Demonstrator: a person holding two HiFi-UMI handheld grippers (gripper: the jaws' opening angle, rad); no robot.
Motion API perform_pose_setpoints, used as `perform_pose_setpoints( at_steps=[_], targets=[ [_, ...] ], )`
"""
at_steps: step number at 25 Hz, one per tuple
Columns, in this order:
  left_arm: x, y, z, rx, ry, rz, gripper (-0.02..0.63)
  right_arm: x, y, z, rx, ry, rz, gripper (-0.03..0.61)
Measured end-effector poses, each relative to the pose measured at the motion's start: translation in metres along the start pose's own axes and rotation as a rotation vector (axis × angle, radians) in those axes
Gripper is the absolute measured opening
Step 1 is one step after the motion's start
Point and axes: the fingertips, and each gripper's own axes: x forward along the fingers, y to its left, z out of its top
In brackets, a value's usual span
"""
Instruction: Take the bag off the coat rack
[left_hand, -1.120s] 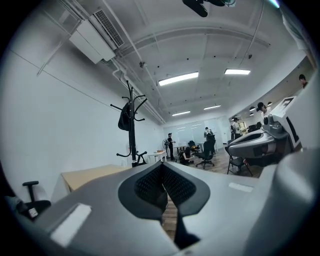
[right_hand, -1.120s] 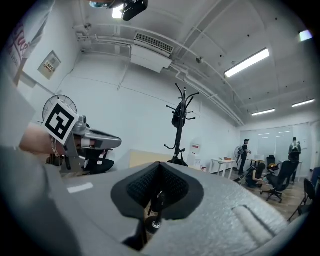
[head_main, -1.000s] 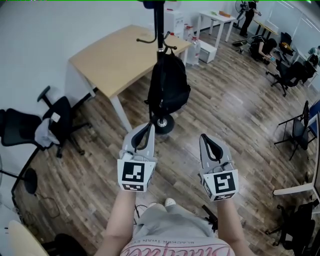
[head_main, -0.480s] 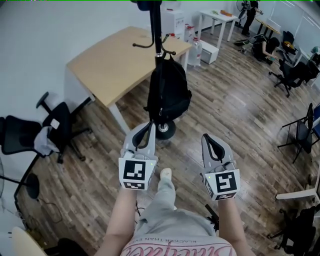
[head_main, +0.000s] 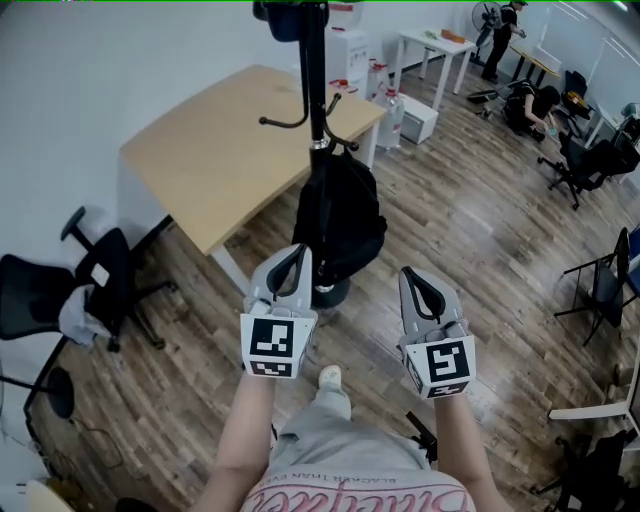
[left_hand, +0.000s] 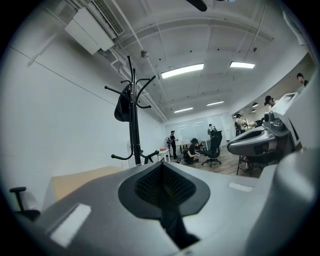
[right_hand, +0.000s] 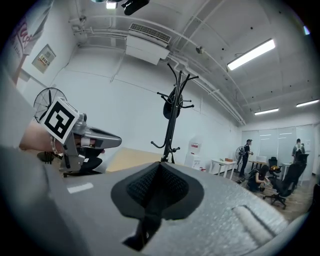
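Note:
A black backpack (head_main: 340, 215) hangs from a lower hook of the black coat rack (head_main: 316, 90), just in front of me. The rack's round base (head_main: 328, 293) stands on the wood floor. Both gripper views show the rack's upper pole (left_hand: 132, 115) (right_hand: 171, 125) with a dark item (left_hand: 122, 107) on a top hook. My left gripper (head_main: 294, 254) is shut and empty, held just below the backpack's bottom. My right gripper (head_main: 412, 274) is also shut and empty, to the right of the backpack and apart from it.
A light wooden desk (head_main: 215, 150) stands left of the rack. A black office chair (head_main: 70, 295) sits at far left. A white table (head_main: 435, 45), a water dispenser (head_main: 347, 45), more chairs (head_main: 600, 270) and people (head_main: 530, 100) occupy the far right of the room.
I have stepped closer to the rack: the backpack and pole now sit lower and larger in the head view, nearer my grippers. Both grippers stay shut.

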Motion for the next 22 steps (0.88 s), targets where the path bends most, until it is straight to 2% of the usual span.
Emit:
perform_pose_setpoints(
  at_steps=[11, 22],
  targets=[
    [0.088, 0.058, -0.012, -0.037, 0.026, 0.004, 0.015, 0.099, -0.039, -0.005, 0.013, 0.025, -0.015, 0.003],
    [0.111, 0.069, -0.025, -0.036, 0.056, 0.002, 0.015, 0.127, -0.053, -0.019, 0.016, 0.056, -0.019, 0.003]
  ],
)
